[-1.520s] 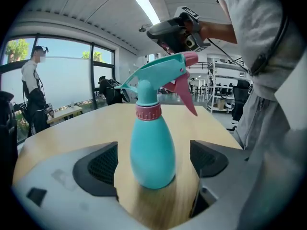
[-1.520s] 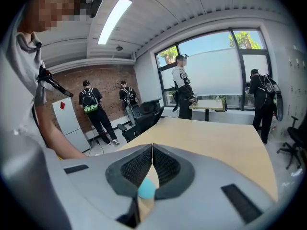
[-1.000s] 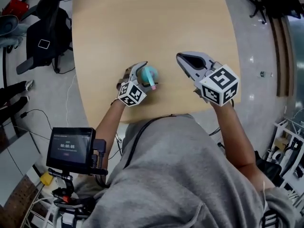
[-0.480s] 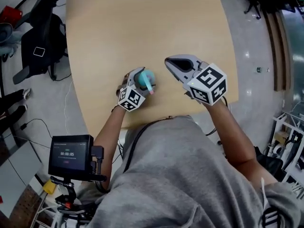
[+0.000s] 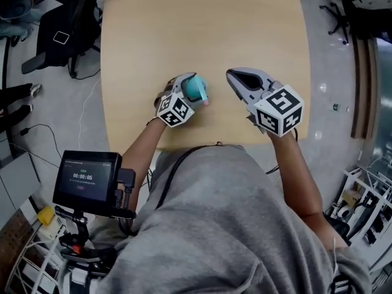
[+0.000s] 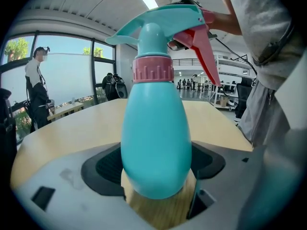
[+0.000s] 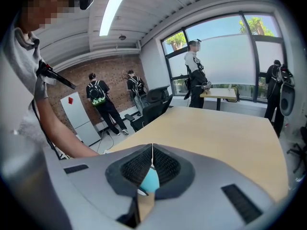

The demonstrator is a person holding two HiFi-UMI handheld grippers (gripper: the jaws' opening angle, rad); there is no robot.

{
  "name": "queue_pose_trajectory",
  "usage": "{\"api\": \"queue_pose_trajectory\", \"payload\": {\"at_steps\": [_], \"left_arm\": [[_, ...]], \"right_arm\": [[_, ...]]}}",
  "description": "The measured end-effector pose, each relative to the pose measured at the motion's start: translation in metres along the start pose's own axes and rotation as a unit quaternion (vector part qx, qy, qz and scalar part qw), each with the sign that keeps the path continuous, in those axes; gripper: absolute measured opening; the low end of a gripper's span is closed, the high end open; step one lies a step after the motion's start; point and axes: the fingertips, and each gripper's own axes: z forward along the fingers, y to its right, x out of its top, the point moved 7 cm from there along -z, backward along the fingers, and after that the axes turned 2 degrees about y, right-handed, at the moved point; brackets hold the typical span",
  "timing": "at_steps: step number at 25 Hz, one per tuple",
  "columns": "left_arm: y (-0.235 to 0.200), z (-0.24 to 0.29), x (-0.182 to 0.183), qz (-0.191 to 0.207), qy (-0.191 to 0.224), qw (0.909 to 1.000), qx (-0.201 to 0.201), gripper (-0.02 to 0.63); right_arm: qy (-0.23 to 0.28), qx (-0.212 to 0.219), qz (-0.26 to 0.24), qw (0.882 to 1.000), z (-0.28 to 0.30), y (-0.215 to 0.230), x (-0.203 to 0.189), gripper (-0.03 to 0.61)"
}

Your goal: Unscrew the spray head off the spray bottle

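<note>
Entry: start of the unscrewing, no turn applied yet.

- Left gripper [image 5: 187, 86]: jaws wide and closing, with the teal spray bottle [image 6: 156, 143] upright between them, standing on the tabletop [image 5: 202, 23]. The pads flank the round lower belly. Firm contact cannot be confirmed.
- The spray head [image 6: 163, 28] sits above the jaws, screwed on at the pink collar [image 6: 152, 70]. Its pink trigger [image 6: 204, 42] juts out to one side.
- Right gripper [image 5: 236, 76]: jaws fully together and empty. It hovers near the bottle on the side away from the left gripper, not touching it.

Risks, as judged:
1. The body is smooth and egg-shaped, so closing pads may wedge it upward or tip it instead of seating.
2. The hold is low on the belly. Twisting at the collar could spin the whole bottle inside the pads, leaving the thread untouched.
3. The right gripper must open before it reaches the head. Arriving closed, it would knock the bottle over.
4. The protruding trigger could snag a jaw, and a grip on it would squeeze it rather than turn the collar.
</note>
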Motion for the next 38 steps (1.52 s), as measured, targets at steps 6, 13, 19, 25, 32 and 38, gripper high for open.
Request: {"api": "queue_pose_trajectory", "payload": {"at_steps": [6, 13, 19, 25, 32, 38], "left_arm": [[-0.012, -0.021, 0.005, 0.004, -0.076, 0.9959, 0.048, 0.399], [-0.012, -0.05, 0.036, 0.037, -0.113, 0.9899, 0.077, 0.399], [-0.006, -0.082, 0.056, 0.079, -0.129, 0.9829, 0.104, 0.399], [-0.001, -0.1, 0.079, 0.131, -0.126, 0.9765, 0.116, 0.397], [-0.018, -0.11, 0.073, 0.138, -0.09, 0.9832, 0.08, 0.396], [-0.014, -0.126, 0.085, 0.098, -0.025, 0.9949, 0.004, 0.387]], "right_arm": [[-0.001, 0.043, -0.007, 0.999, 0.01, -0.032, 0.009, 0.042], [-0.08, 0.014, -0.068, 0.994, 0.029, -0.058, 0.007, 0.224], [-0.142, 0.016, -0.091, 0.986, 0.04, -0.088, 0.007, 0.224], [-0.175, -0.033, -0.135, 0.975, 0.047, -0.1, 0.003, 0.208], [-0.163, -0.01, -0.133, 0.978, 0.062, -0.097, 0.012, 0.156], [-0.159, 0.052, -0.191, 0.967, 0.045, -0.098, 0.02, 0.152]]}}
